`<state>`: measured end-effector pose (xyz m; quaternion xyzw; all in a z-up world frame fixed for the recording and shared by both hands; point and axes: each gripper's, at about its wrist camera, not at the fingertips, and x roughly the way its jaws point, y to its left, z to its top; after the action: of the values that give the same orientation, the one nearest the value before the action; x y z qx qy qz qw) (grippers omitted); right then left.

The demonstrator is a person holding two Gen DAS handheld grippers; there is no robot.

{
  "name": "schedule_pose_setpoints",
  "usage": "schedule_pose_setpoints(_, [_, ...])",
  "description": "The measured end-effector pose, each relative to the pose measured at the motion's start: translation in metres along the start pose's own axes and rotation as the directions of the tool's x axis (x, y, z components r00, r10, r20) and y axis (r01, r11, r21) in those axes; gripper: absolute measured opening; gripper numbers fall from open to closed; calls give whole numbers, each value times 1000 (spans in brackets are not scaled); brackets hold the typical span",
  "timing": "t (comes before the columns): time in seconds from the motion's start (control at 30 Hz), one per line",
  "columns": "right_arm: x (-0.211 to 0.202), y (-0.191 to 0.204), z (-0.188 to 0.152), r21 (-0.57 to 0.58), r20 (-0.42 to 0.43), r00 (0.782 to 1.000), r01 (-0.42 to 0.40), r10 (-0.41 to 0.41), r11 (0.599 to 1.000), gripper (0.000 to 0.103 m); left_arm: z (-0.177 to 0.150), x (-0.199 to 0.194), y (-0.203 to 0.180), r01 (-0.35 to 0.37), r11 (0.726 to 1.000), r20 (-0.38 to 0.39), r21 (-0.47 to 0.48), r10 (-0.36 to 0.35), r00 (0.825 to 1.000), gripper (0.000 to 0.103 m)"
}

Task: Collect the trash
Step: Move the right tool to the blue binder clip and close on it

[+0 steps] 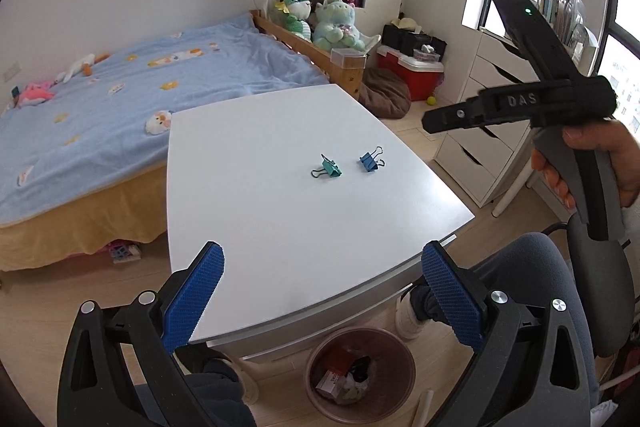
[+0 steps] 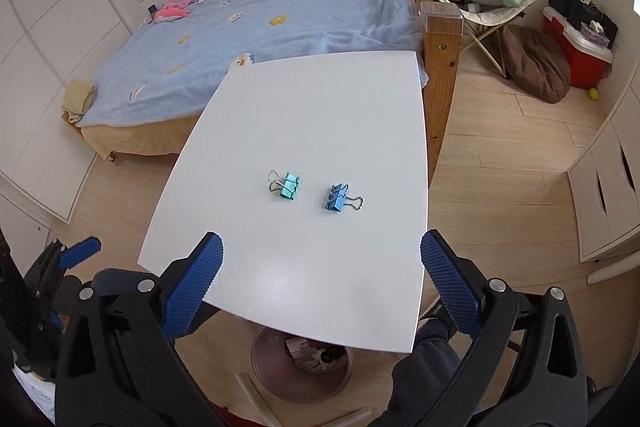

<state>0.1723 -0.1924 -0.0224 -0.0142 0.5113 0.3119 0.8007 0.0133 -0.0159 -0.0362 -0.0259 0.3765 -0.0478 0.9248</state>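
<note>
Both black two-finger grippers with blue ribbed pads, left [image 1: 322,291] and right [image 2: 321,281], hover spread wide above the white table's [image 2: 320,115] near edge.

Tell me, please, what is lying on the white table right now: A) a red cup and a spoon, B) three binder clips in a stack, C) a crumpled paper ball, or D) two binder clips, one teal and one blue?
D: the white table bears only a teal binder clip and a blue binder clip, lying side by side and apart.
</note>
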Motion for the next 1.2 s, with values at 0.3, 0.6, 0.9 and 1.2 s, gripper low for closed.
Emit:
schedule_pose_setpoints(0.3, [58, -27, 29, 161, -127, 984, -103, 124, 981, 98, -1, 2, -1, 5, 1000, -4, -2, -5, 1000, 95])
schedule_pose_setpoints(0.6, [85, -39, 33, 216, -172, 976, -97, 135, 972, 63, -5, 6, 5, 2, 1000, -26, -19, -3, 1000, 95])
schedule_pose_setpoints(0.9, [94, -35, 31, 198, -189, 973, -96, 134, 976, 28, -6, 13, 3, 13, 1000, -44, -18, -14, 999, 95])
schedule_pose_setpoints(1.2, [96, -34, 31, 182, -189, 977, -70, 104, 981, 7, -6, 15, 3, 15, 1000, -52, -13, -16, 999, 95])
